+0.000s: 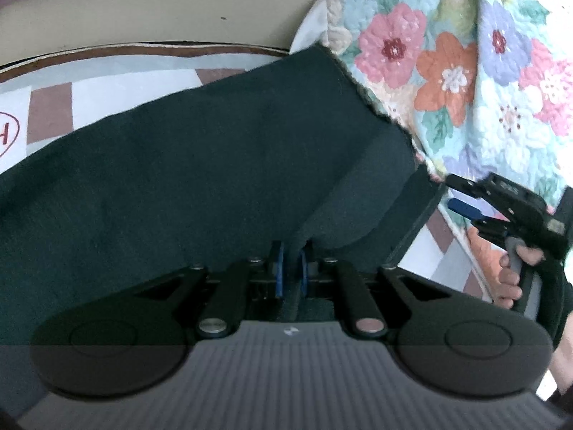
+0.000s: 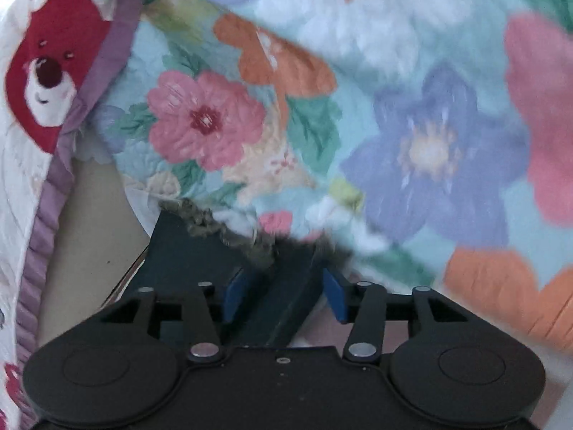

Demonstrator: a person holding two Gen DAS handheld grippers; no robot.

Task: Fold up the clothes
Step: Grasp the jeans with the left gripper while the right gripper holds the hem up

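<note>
On the bed, dark green garment [image 1: 200, 165] lies creased.

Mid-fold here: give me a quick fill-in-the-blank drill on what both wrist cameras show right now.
1. The left gripper is shut on the dark green ____.
2. The right gripper has its blue fingers ____, with a strip of cloth lying between them.
3. The quilt behind the cloth is printed with ____.
4. The pillow at the left of the right wrist view shows a red ____.

Missing words: cloth; open; flowers; bear
</note>
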